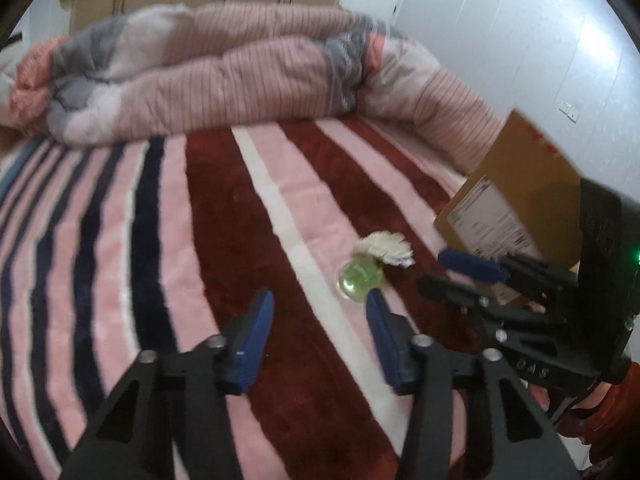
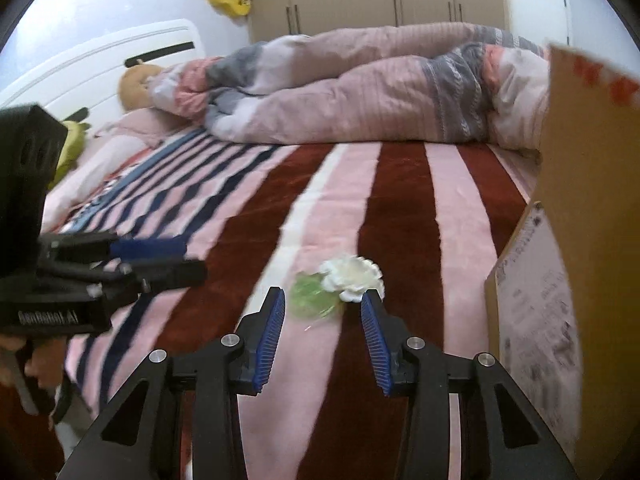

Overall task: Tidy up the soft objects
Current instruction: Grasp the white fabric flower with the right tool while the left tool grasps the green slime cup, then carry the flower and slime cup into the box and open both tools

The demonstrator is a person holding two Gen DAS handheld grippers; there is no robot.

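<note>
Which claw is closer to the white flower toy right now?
Right, by a small margin. The right claw is open with the white flower toy just past its fingertips, roughly centred. The left claw is open too, but the toy sits off its right finger.

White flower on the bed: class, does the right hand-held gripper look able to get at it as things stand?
Probably yes. The right hand-held gripper is open, and the white flower lies just ahead of its fingertips on the striped blanket with nothing between them. The cardboard box stands off to the side.
</note>
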